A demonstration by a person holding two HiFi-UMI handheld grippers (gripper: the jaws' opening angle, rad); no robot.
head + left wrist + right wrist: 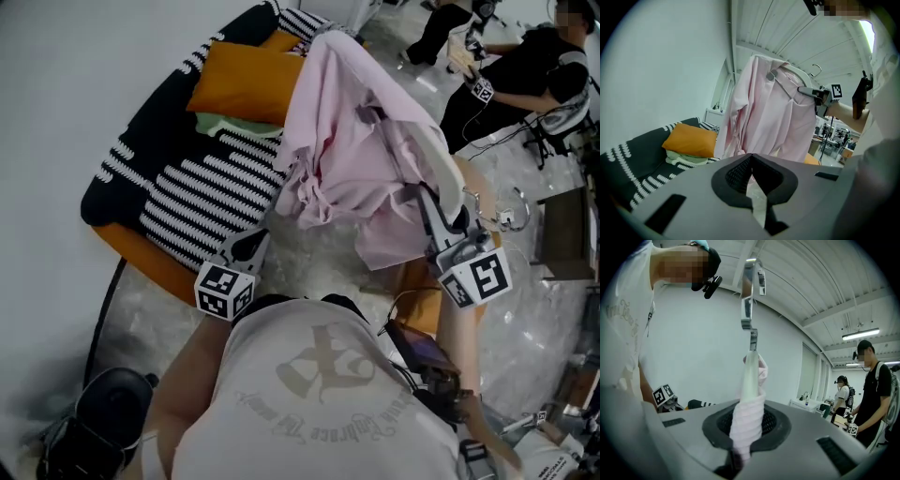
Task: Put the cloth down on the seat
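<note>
The right gripper (pixel 417 192) clamps the pink cloth (pixel 347 141), held up at 3 o'clock of the seat (pixel 187 202). The left gripper (pixel 255 240) is pinched together, empty. Best to lower it gently and lay it flat across the seat.

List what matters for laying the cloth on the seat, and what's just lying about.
For the job:
- pink cloth on its hanger
- right gripper, shut on the cloth
- left gripper, beside the cloth's lower edge
- striped seat

Lying about:
- orange cushion
- folded green fabric under it
- seated person behind
</note>
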